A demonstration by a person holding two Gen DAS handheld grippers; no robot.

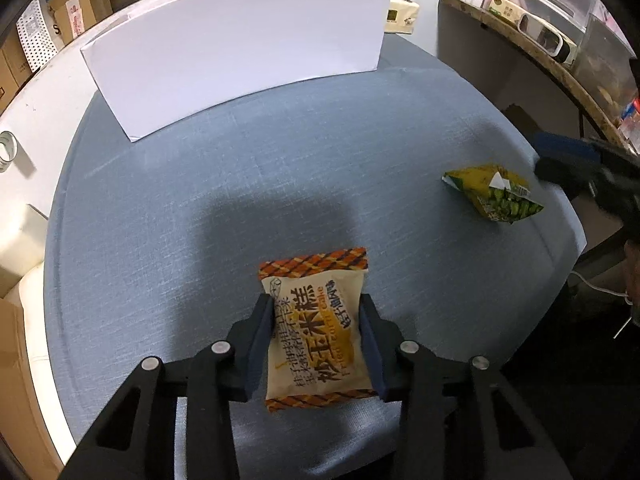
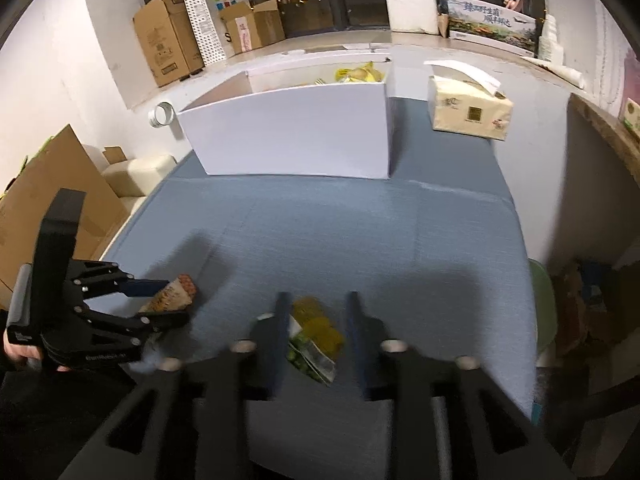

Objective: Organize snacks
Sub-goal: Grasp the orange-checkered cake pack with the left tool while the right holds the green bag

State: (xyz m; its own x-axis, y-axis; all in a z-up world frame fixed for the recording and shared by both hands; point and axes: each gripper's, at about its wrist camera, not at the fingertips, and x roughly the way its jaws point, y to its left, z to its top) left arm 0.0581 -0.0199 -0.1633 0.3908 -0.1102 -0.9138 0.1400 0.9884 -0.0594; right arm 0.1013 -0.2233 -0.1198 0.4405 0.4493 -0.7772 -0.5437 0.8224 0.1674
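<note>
- The white box at the far end of the blue cloth already holds some yellow packets, so the sorting seems partly done; two packets are still out on the cloth.
- The left gripper has its fingers closed against the two sides of the orange snack pack, a puffy, glossy pillow pack with crimped checked ends, low over the near part of the cloth.
- The right gripper has its fingers spread on either side of the green and yellow packet, a crinkled foil pouch lying on the cloth; the fingers are not yet pinching it.
- The cloth is a woven, matte fabric; the box has smooth, stiff card walls.
- Both packets are probably bound for the box.
</note>
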